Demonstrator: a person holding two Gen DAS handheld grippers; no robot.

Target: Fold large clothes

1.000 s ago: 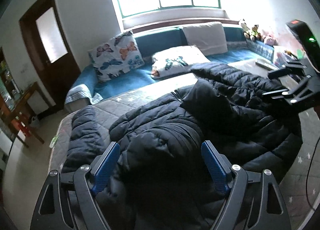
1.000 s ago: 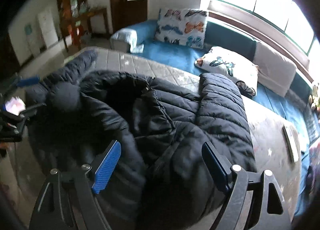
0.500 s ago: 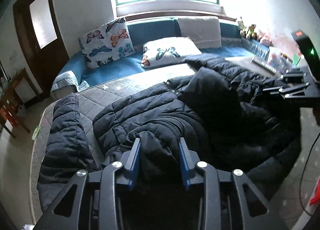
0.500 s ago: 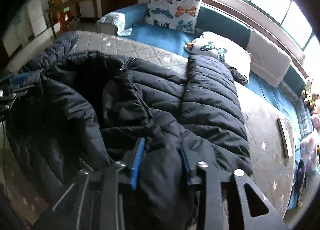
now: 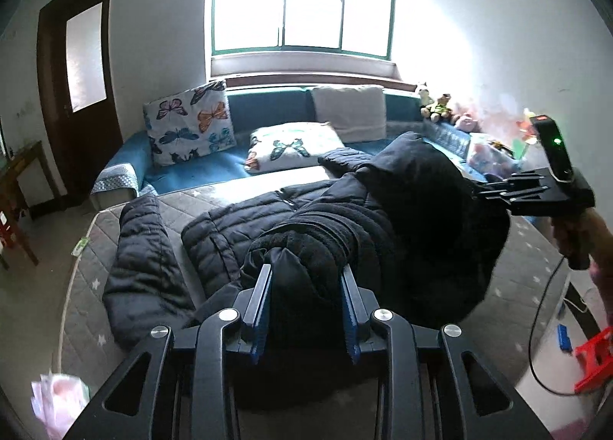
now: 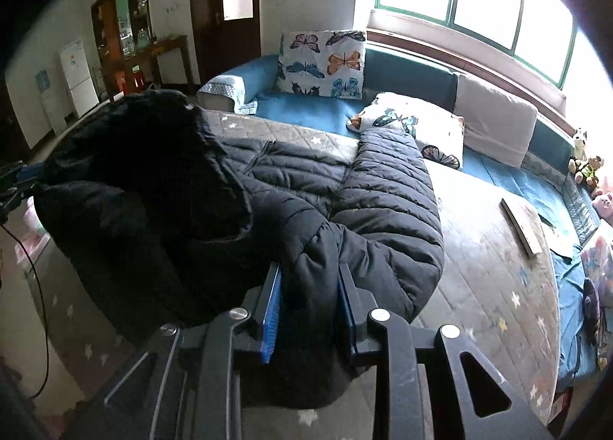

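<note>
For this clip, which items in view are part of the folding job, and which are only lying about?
Part of the job:
- black puffer jacket
- left tool, shut on the jacket
- right tool, shut on the jacket
- quilted mattress it lies on

Lying about:
- butterfly pillow
- second butterfly pillow
- stuffed toys
- book

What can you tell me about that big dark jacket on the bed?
The puffer jacket is black, quilted in padded rows, with a zip and a fleecy dark lining. It lies crumpled on the grey star-patterned mattress, one sleeve stretched out flat. The left claw and the right claw each pinch a bunched edge, lifting the near side.
</note>
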